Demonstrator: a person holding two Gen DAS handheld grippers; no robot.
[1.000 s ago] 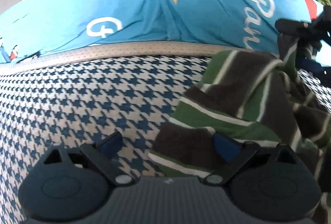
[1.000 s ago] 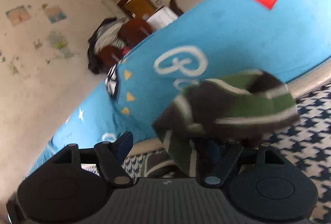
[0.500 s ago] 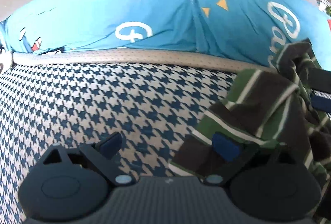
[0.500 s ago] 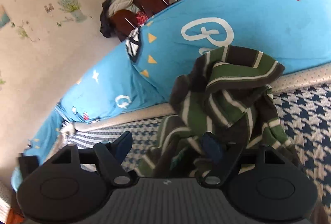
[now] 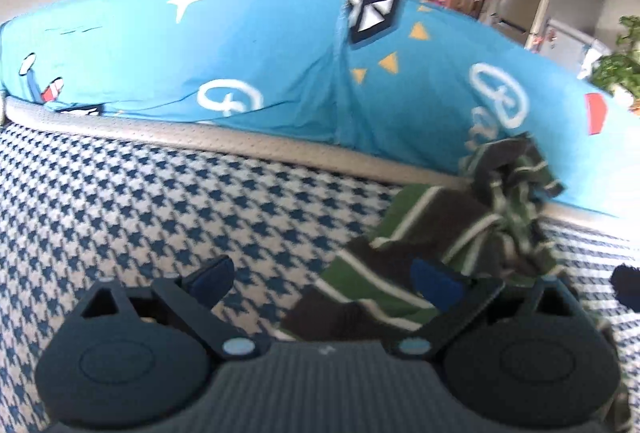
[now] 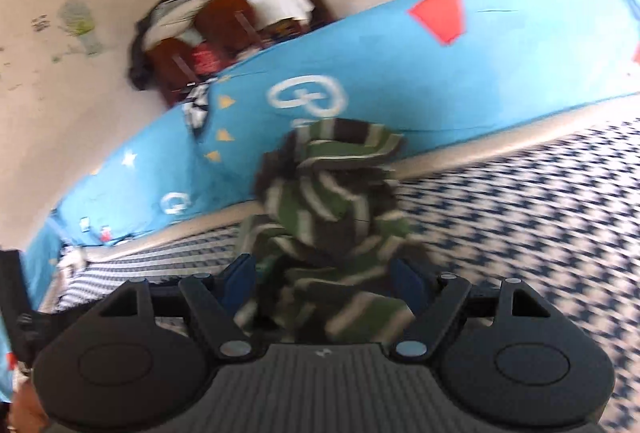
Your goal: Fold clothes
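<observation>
Blue-and-white houndstooth bedding [image 5: 168, 201] meets a bright blue printed cover [image 5: 260, 53] whose white lettering is unreadable. Green, brown and white striped garment [image 6: 332, 217] now lies bunched between the right gripper [image 6: 324, 279], jaws spread where earlier they lifted it. Left gripper [image 5: 320, 279] gapes wide, its right finger [image 5: 436, 279] against the cloth.
</observation>
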